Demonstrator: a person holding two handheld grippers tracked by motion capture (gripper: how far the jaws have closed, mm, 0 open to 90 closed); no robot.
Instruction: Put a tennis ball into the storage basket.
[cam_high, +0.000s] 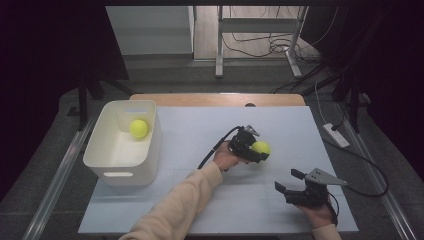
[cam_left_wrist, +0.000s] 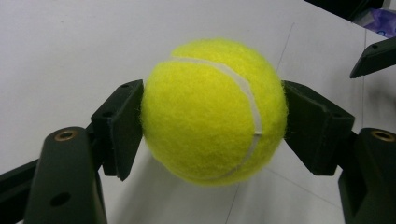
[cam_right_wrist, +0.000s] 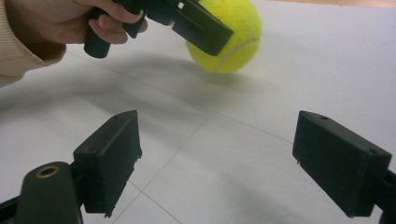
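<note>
Left gripper (cam_high: 256, 151) clamped on tennis ball (cam_high: 261, 147) mid-table; white bin (cam_high: 102, 150) at nine o'clock; right gripper (cam_high: 286, 183) spread, idle.

Yellow, white and black on a pale desk

A fuzzy yellow-green tennis ball (cam_left_wrist: 212, 112) with a curved white seam is seen between matte black jaws; a white plastic bin (cam_high: 107, 160) and pale blue-white desk (cam_high: 200, 125) are shown.

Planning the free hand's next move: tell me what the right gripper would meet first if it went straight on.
Probably the tennis ball held in the left gripper; bare table lies between it and the open right gripper, though depth is uncertain.
</note>
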